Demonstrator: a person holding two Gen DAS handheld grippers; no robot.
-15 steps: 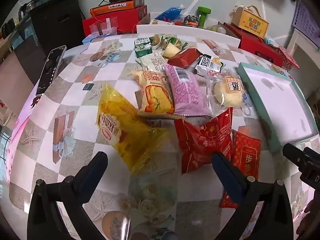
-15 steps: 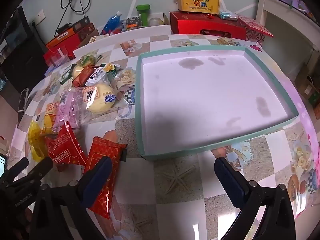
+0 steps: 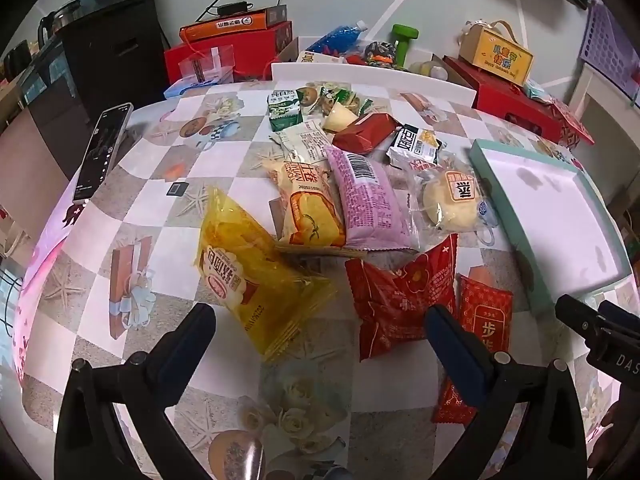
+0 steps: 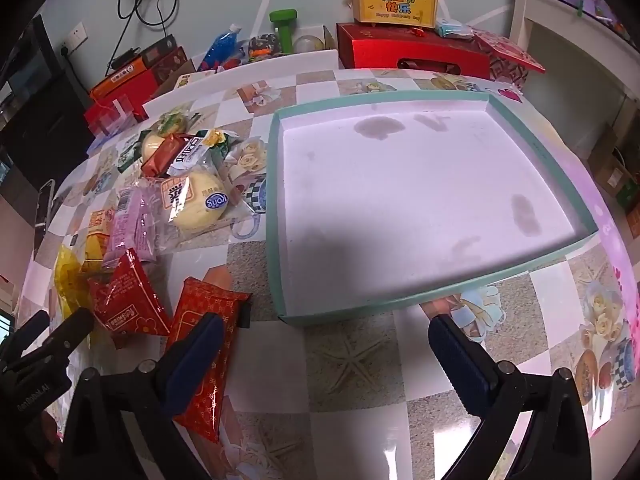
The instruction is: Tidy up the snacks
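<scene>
the snacks sit in a loose heap on the patterned table (image 3: pixel 132 184), left of the tray. nearest the left gripper (image 3: pixel 320 344) is a yellow packet (image 3: pixel 248 280), lying flat and slanted, its lower corner between the two fingers in that view. right of it a puffy red packet (image 3: pixel 400 300), and just beside that a flat red-and-gold packet (image 3: pixel 486 320), partly hidden behind the left gripper's right finger. behind these, side by side, an orange-and-cream bread pack (image 3: pixel 308 208), a pink wrapper (image 3: pixel 368 204) with its barcode up, and a clear bag with a pale round bun (image 3: pixel 452 200). farther back a dark red bar (image 3: pixel 368 132), a black-and-white sachet (image 3: pixel 416 146), a green-and-white carton (image 3: pixel 284 110) and a scatter of small sweets, too small to name.

the tray (image 4: pixel 276 208), teal-rimmed with a pale stained floor, lies right of the heap, holding nothing; the bun bag's edge comes close to its left wall.

left gripper: fingers spread wide, nothing between the pads, angled down over the yellow packet. right gripper (image 4: pixel 324 356): jaws wide apart too, gripping nothing, above the bare table just before the tray's near rim, its left finger over the flat red-and-gold packet (image 4: pixel 208 344).

a phone (image 3: pixel 102 152) lies at the table's far left edge. beyond the table: red boxes (image 4: pixel 412 52), a yellow gift box (image 4: pixel 394 2), a green dumbbell (image 4: pixel 284 26).
</scene>
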